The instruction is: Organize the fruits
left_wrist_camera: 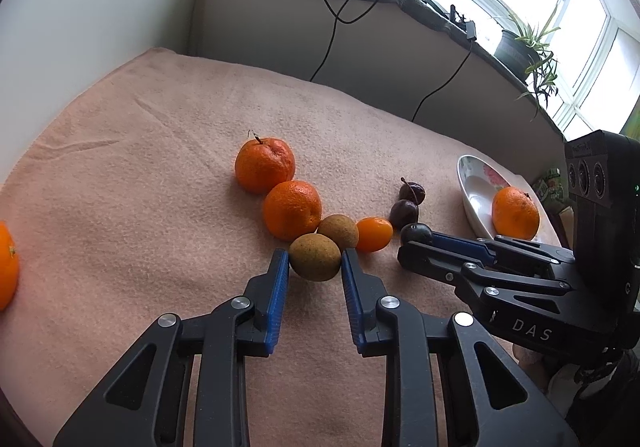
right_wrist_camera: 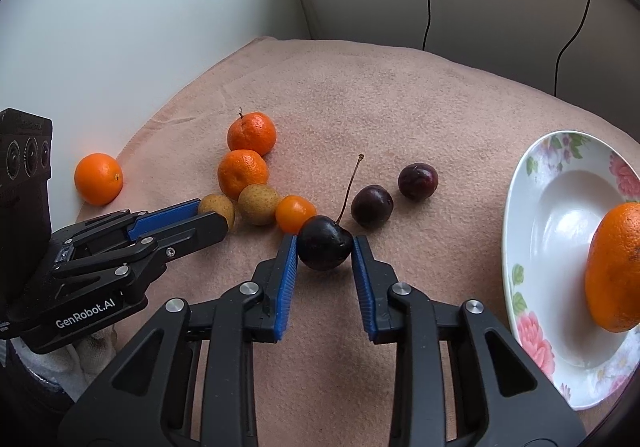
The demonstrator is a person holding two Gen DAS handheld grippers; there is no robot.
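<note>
we're pinching a dull tan longan (left_wrist_camera: 315, 257) in our left gripper (left_wrist_camera: 315, 267), a glossy dark cherry (right_wrist_camera: 324, 249) in the right gripper (right_wrist_camera: 325, 253); flowered plate (right_wrist_camera: 532, 247) is holding one orange (right_wrist_camera: 614, 267).

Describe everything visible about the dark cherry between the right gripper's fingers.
The cherry is round, glossy, almost black, and looks whole. A thin brown stem rises from its top, leaning slightly right. It sits on the peach cloth, clamped between the blue ribbed pads of the right gripper. A small orange fruit lies right behind it to the left, seemingly touching. Two more dark cherries lie apart, behind to the right.
</note>
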